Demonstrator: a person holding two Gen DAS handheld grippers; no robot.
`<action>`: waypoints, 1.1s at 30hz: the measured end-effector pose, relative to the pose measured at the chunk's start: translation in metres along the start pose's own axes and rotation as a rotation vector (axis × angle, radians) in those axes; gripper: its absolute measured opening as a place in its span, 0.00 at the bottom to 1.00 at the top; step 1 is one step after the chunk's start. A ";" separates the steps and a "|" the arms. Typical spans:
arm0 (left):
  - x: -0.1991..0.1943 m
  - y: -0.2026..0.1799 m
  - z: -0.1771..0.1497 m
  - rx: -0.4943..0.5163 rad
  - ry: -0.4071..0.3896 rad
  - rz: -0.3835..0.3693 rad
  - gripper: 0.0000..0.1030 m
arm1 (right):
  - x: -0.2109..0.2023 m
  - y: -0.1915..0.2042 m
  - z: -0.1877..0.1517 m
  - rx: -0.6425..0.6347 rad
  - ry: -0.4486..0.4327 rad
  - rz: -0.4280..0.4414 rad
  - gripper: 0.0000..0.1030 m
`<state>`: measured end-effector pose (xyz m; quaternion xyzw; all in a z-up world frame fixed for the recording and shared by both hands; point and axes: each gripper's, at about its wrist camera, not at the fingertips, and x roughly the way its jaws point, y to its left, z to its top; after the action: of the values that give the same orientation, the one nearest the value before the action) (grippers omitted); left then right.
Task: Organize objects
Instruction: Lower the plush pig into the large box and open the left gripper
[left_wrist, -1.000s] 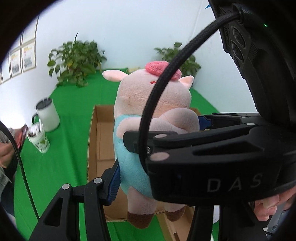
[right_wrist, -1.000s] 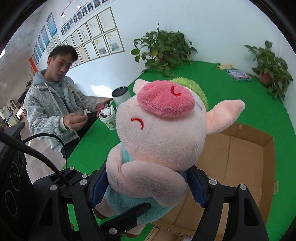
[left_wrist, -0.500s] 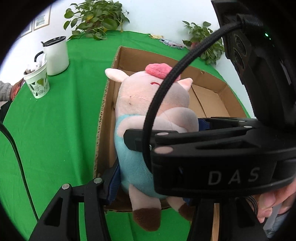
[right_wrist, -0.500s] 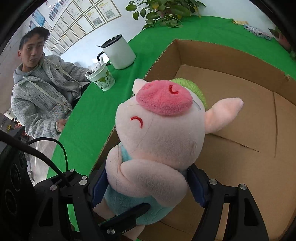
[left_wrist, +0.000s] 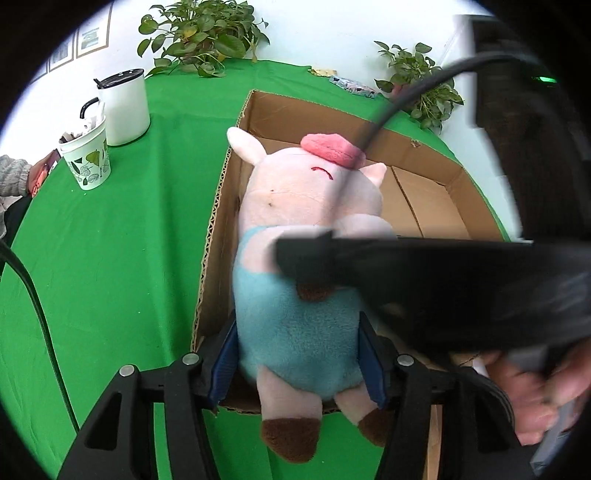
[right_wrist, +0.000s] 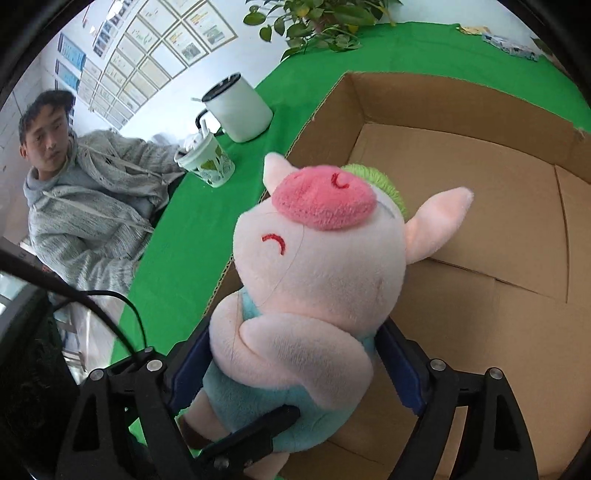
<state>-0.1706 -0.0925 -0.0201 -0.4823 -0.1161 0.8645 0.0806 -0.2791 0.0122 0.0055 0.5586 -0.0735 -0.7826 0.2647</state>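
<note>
Mug (left_wrist: 123, 107), cup (left_wrist: 86, 158) beside box (left_wrist: 218, 221).

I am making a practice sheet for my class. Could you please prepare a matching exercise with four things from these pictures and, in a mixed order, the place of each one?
Things:
1. plush pig
2. white mug
3. paper cup
4. cardboard box

Places:
A. lies open on the green cloth
B. between the gripper fingers, over the box
C. behind the leaf-patterned cup
D. near the sleeve at the table edge

Pairs: 1-B, 2-C, 3-D, 4-A
</note>
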 end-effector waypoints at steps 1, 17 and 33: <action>0.000 0.000 0.000 0.000 0.002 -0.001 0.57 | -0.012 -0.003 -0.002 0.000 -0.034 0.001 0.80; -0.079 -0.045 -0.019 0.165 -0.256 0.066 0.79 | -0.140 -0.090 -0.176 0.163 -0.344 -0.436 0.81; -0.131 -0.091 -0.127 0.234 -0.338 0.015 0.79 | -0.175 -0.029 -0.302 0.060 -0.389 -0.568 0.85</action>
<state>0.0082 -0.0221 0.0477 -0.3184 -0.0232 0.9414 0.1088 0.0285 0.1782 0.0294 0.4045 0.0129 -0.9144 0.0006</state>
